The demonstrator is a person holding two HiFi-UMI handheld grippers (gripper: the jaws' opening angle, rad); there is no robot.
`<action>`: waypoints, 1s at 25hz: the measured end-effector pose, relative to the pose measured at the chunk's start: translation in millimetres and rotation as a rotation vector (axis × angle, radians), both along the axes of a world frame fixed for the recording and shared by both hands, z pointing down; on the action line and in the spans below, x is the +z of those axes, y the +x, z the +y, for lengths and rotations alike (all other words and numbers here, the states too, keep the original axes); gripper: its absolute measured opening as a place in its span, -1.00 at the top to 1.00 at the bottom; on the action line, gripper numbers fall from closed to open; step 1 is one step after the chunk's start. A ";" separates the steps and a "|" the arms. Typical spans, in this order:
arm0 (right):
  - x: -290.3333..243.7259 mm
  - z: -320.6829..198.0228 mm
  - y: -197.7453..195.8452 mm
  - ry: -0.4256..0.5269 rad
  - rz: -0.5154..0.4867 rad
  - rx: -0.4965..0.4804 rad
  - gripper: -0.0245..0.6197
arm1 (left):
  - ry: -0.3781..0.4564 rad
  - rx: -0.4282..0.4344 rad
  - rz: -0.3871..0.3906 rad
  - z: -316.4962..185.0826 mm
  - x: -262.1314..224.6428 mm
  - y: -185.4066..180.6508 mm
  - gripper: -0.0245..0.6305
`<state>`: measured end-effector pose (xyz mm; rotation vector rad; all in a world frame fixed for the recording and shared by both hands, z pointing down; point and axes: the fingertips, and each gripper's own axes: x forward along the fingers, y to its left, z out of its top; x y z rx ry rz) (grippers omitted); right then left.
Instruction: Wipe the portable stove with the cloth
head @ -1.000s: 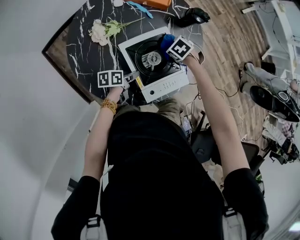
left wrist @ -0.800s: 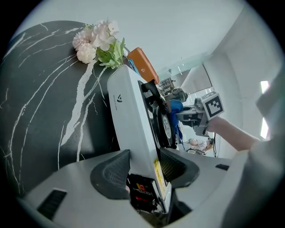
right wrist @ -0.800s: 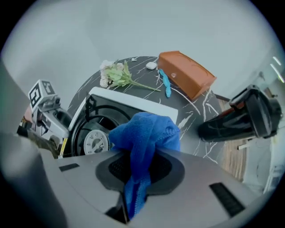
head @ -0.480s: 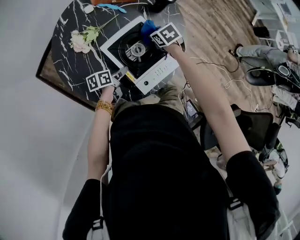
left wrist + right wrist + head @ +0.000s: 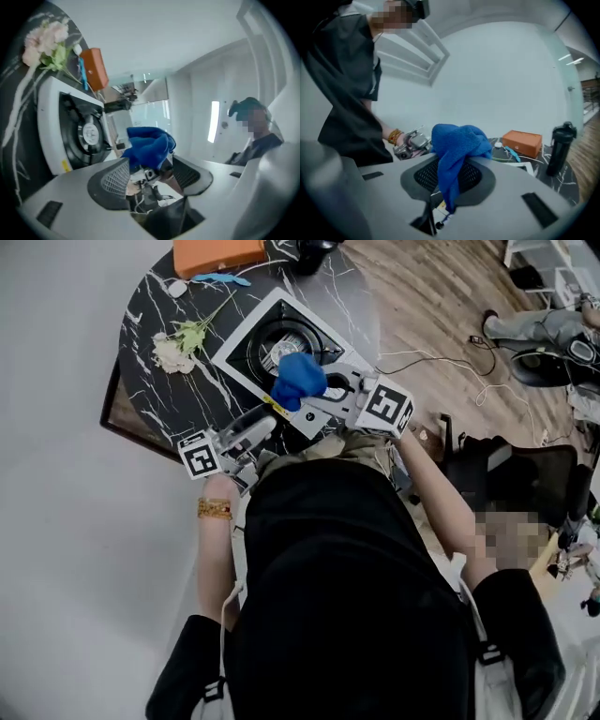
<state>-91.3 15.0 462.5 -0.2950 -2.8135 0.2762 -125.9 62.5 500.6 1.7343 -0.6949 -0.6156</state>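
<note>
A: Black marbled desk [image 5: 150,324] against a plain grey wall, wood floor [image 5: 441,315] off to the right. What's on it?

B: Far left, a pale flower [image 5: 173,352] lying flat. Orange box [image 5: 216,254] at the back edge. Portable stove [image 5: 246,338] mid-desk, white body, black burner ring, set at an angle.

A: Left tongs?

B: Left tongs [image 5: 262,420] sit at the near desk edge, just left of the stove's front corner. Jaws have just been opening and stand wide apart. Nothing pinched. Its own view shows the cloth only out beyond the tips, not touching the pads.

A: Where's the cloth?

B: Blue cloth [image 5: 300,381], bunched, over the stove's near front corner in the head view. Looks lifted clear of the stove top, but that steep angle makes height hard to judge.

A: Right tongs?

B: Right tongs [image 5: 326,390] come in from the right, clamped on the cloth. A fold hangs down between the pads, and the bulk bulges past the tips.
</note>
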 end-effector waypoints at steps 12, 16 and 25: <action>60.3 33.4 12.6 0.164 0.290 0.211 0.53 | -0.006 0.158 -0.336 -93.8 12.9 -3.0 0.57; 61.1 24.9 49.7 0.090 0.280 0.303 0.54 | -0.066 0.259 -0.918 -172.6 60.0 -56.9 0.64; 65.7 27.3 73.9 0.067 0.309 0.399 0.55 | -0.104 0.783 -1.384 -226.3 139.1 -40.3 0.66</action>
